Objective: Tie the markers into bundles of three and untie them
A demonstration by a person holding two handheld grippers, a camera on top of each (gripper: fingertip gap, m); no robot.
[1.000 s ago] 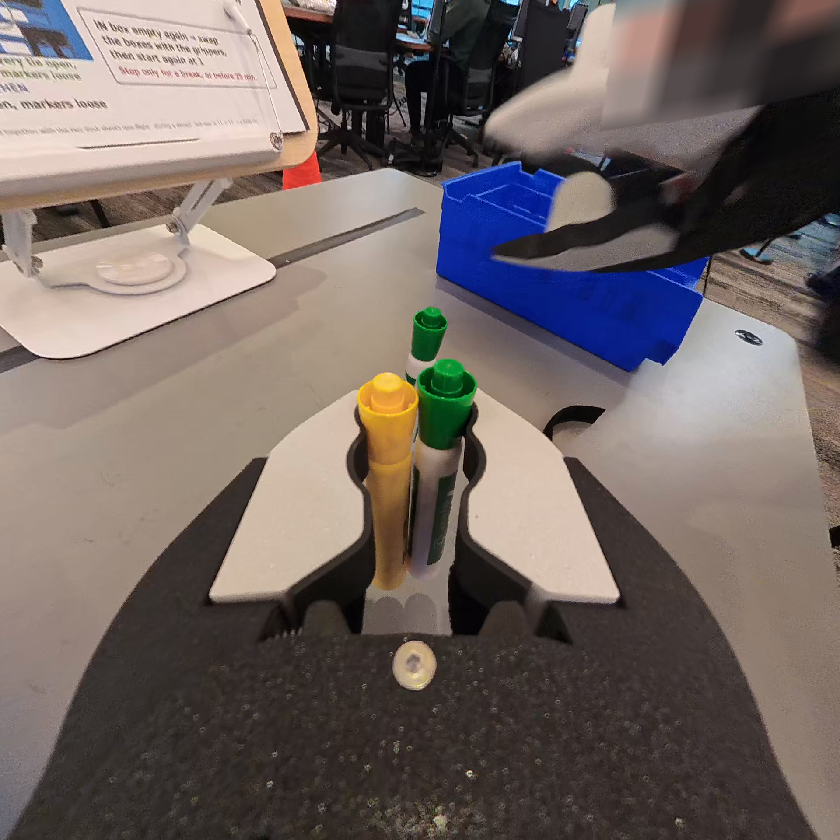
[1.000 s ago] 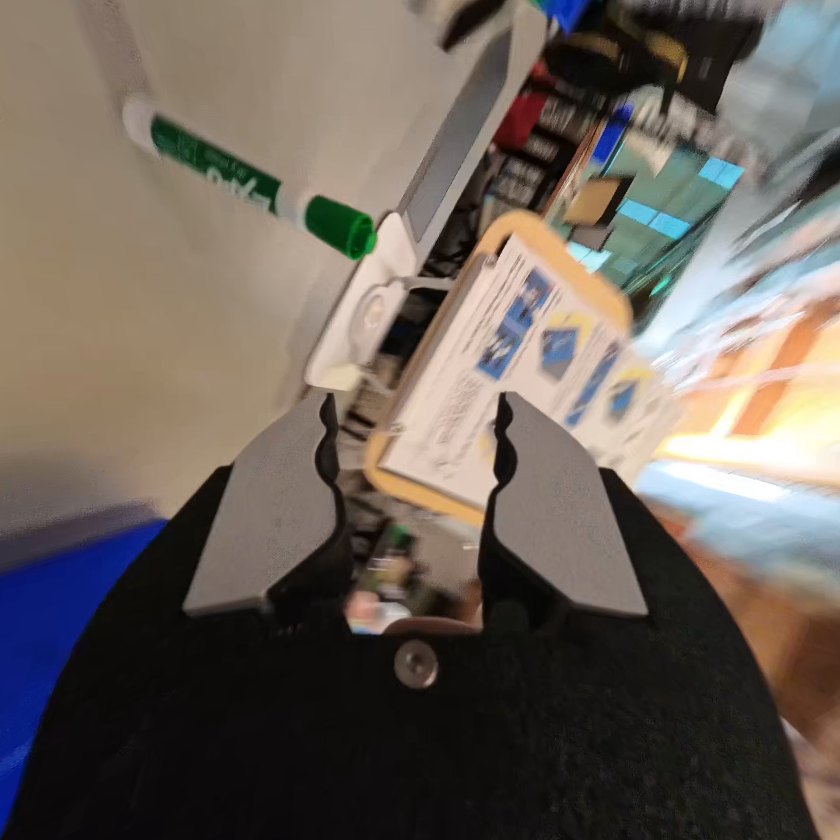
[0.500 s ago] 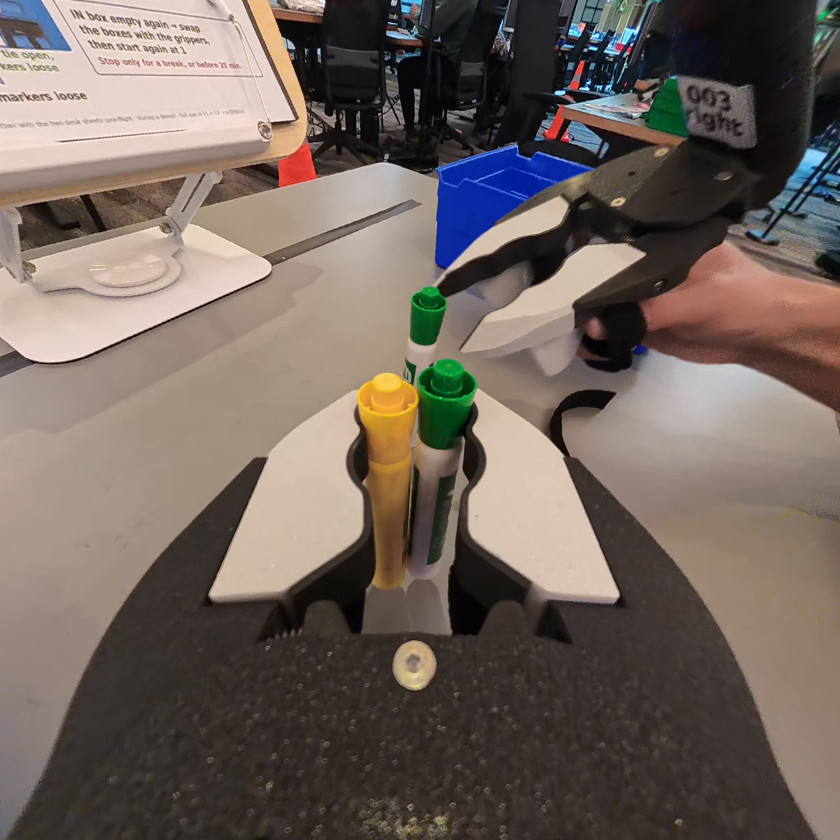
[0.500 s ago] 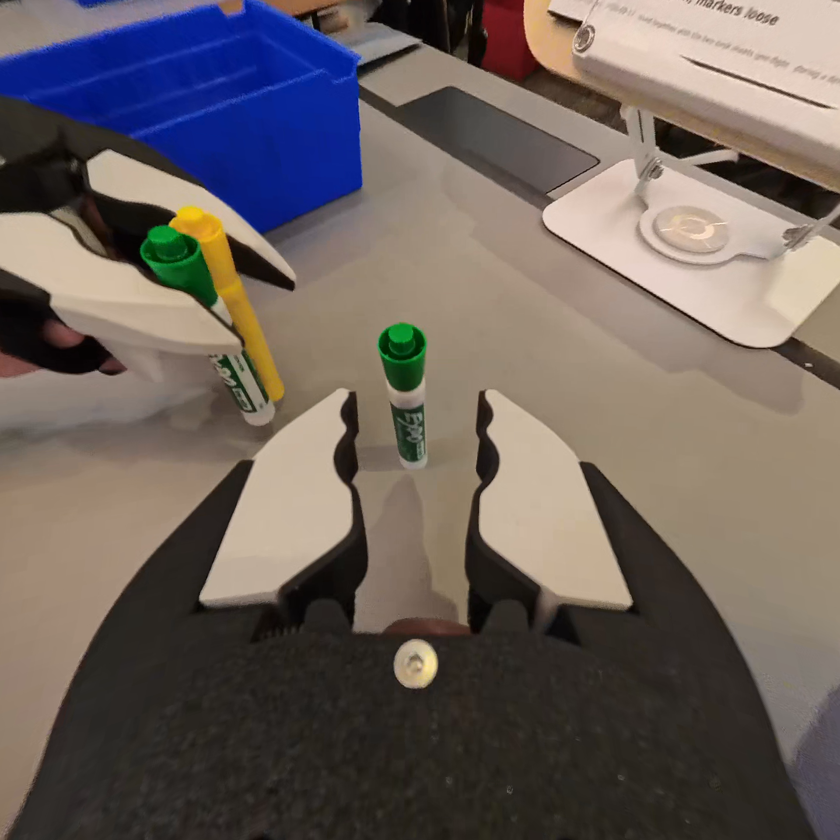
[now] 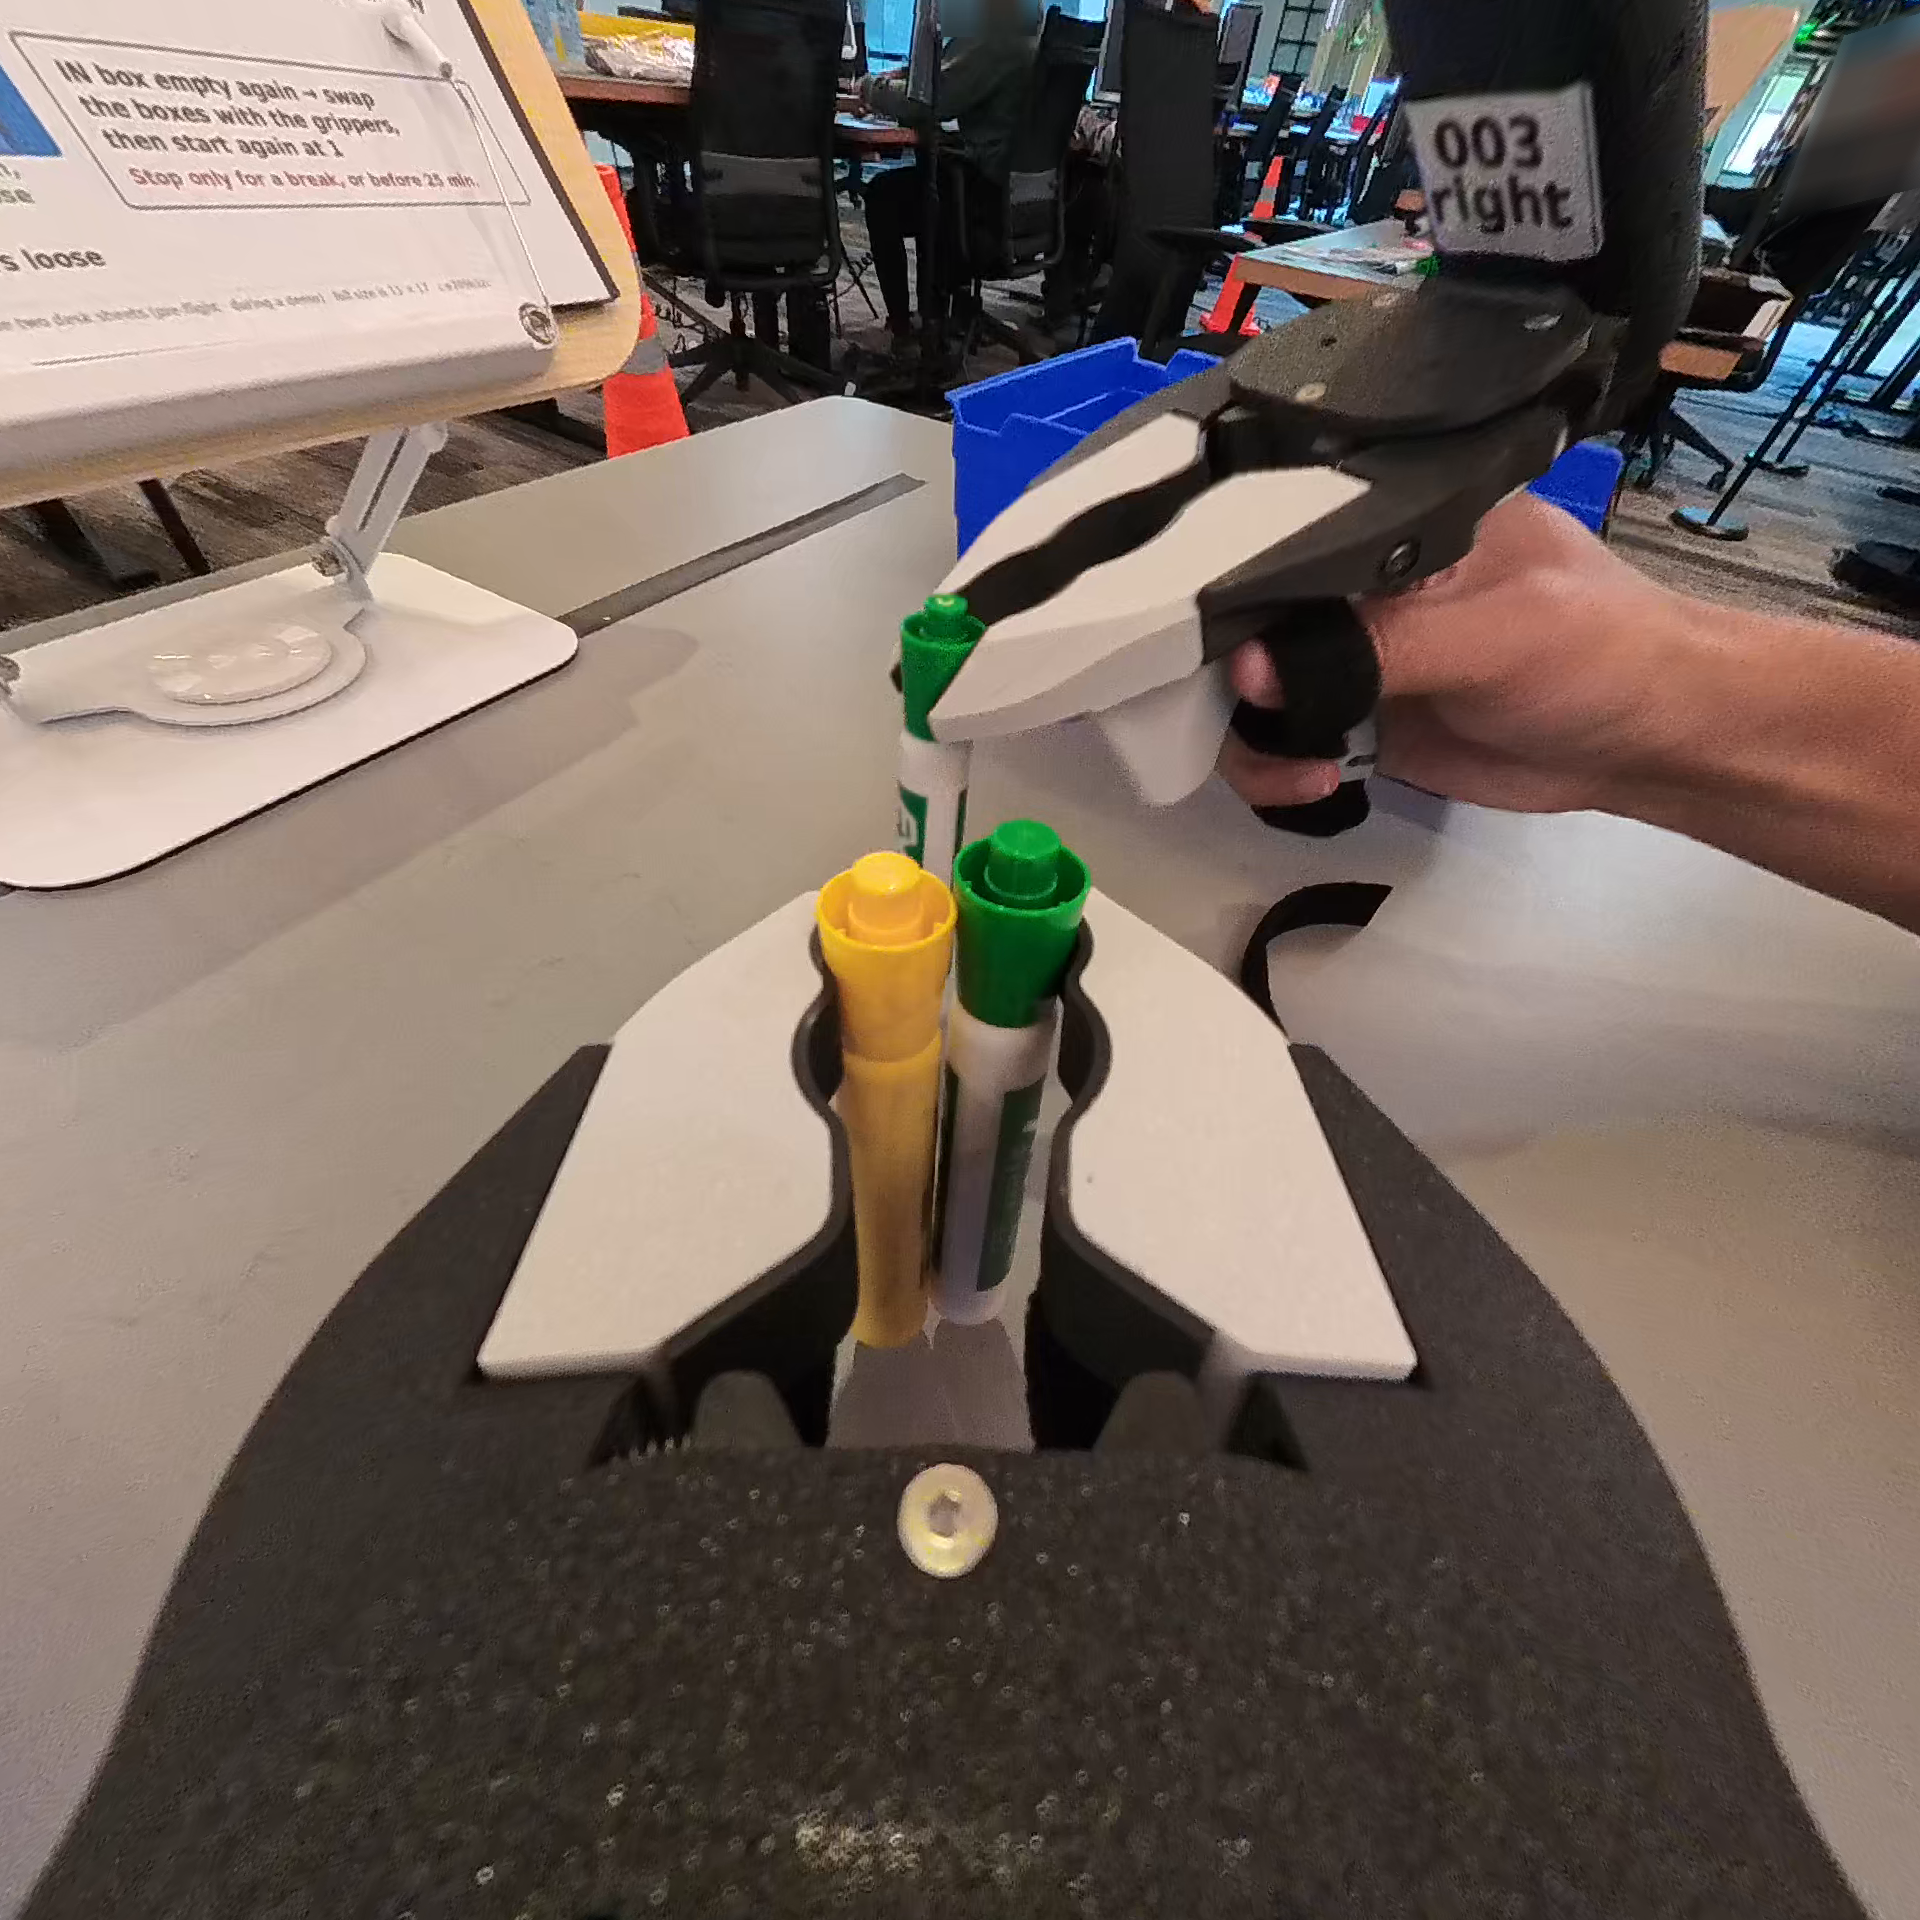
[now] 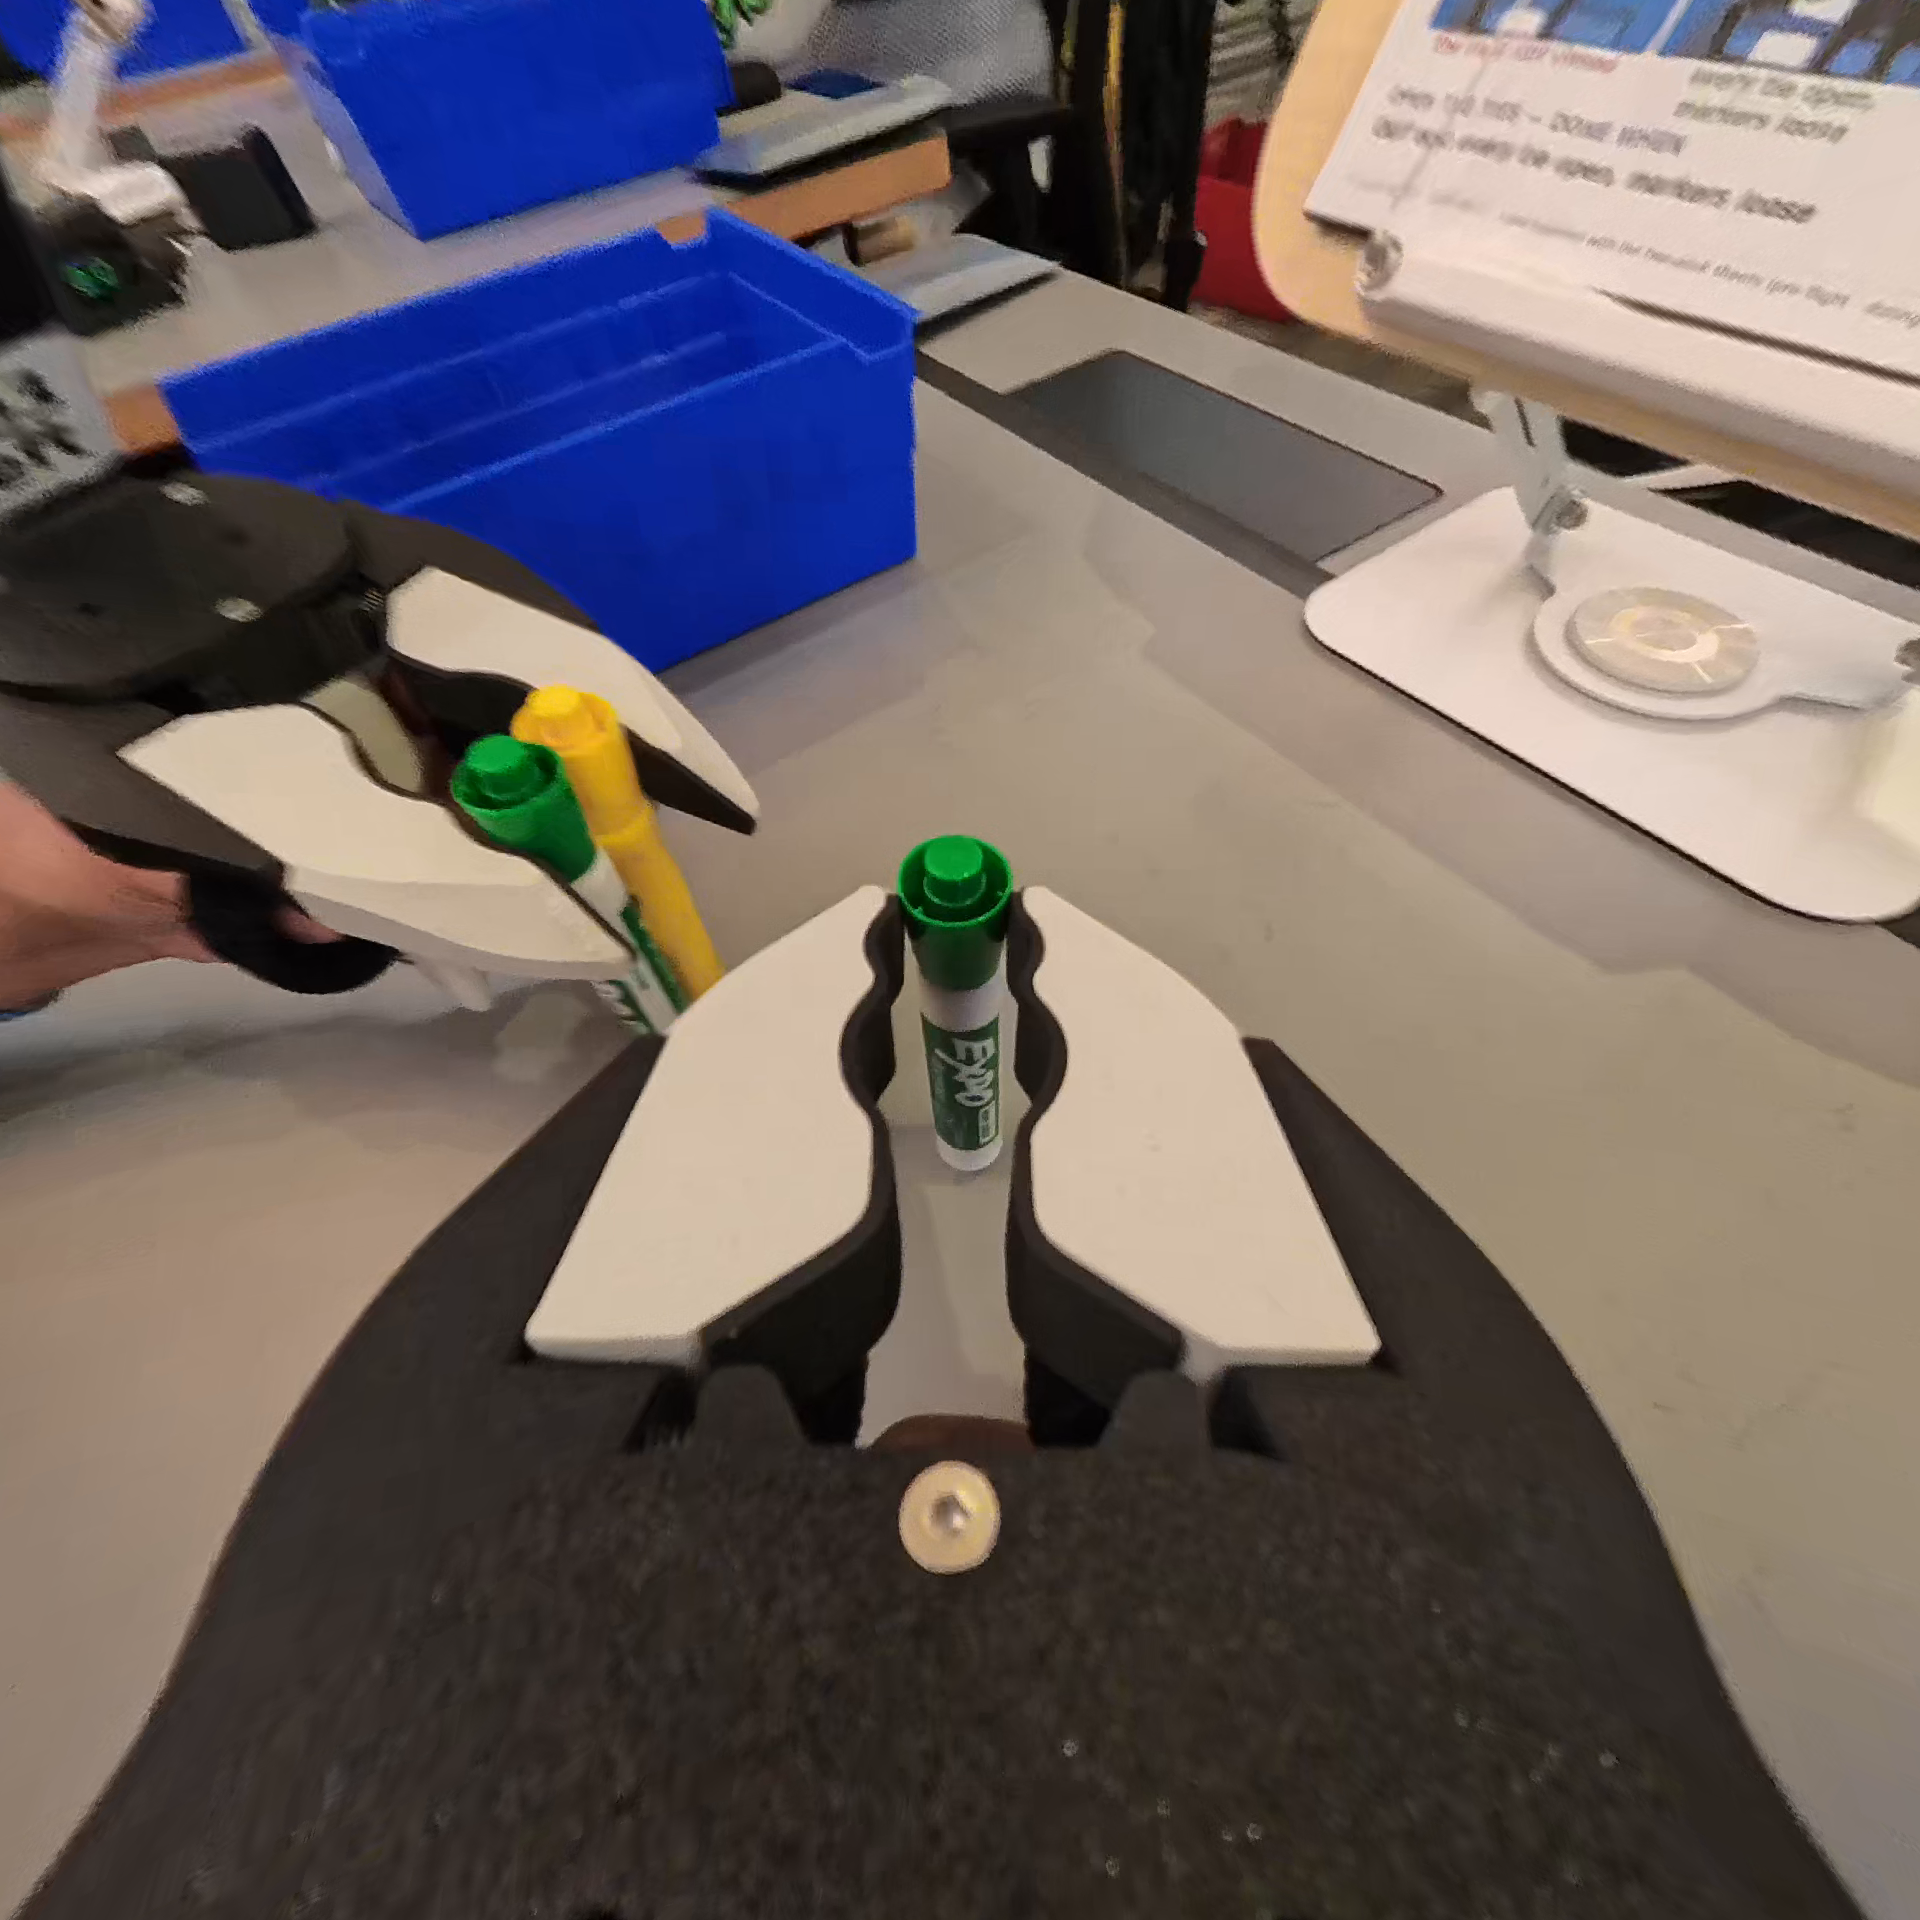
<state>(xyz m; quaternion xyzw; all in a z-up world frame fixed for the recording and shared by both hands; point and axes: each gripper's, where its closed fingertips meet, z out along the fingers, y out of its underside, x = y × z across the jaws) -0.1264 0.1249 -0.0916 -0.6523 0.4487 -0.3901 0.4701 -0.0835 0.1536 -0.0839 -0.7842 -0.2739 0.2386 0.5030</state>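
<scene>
- Since the frame half a second back, right gripper (image 6: 954,940) has advanced over the lone green marker (image 6: 961,1003), which then stood clear ahead of its tips; its jaws have narrowed onto the marker's cap. Contact looks made on both sides.
- Left gripper (image 5: 951,961) unchanged: closed on a yellow marker (image 5: 885,1091) and a second green marker (image 5: 1003,1081), side by side and touching, caps toward the tips.
- Materials: flat matte white finger plates with scalloped black inner pads; speckled black foam-like body behind, one bright screw on the midline. Markers are smooth plastic cylinders, white barrels with green bands, ribbed stepped caps; the yellow one is yellow throughout.
- Lone green marker stands upright, base on the smooth grey table (image 6: 1195,831), just beyond the left gripper's pair in the left wrist view.
- Blue plastic bin (image 6: 582,416), ridged inside, sits behind the left gripper, well apart from the markers.
- White flat-based stand (image 6: 1621,665) carrying a tilted instruction board lies far right in the right wrist view; open tabletop between it and the grippers.
- Black band loop (image 5: 1309,925) lies flat on the table near the left gripper's right finger.
</scene>
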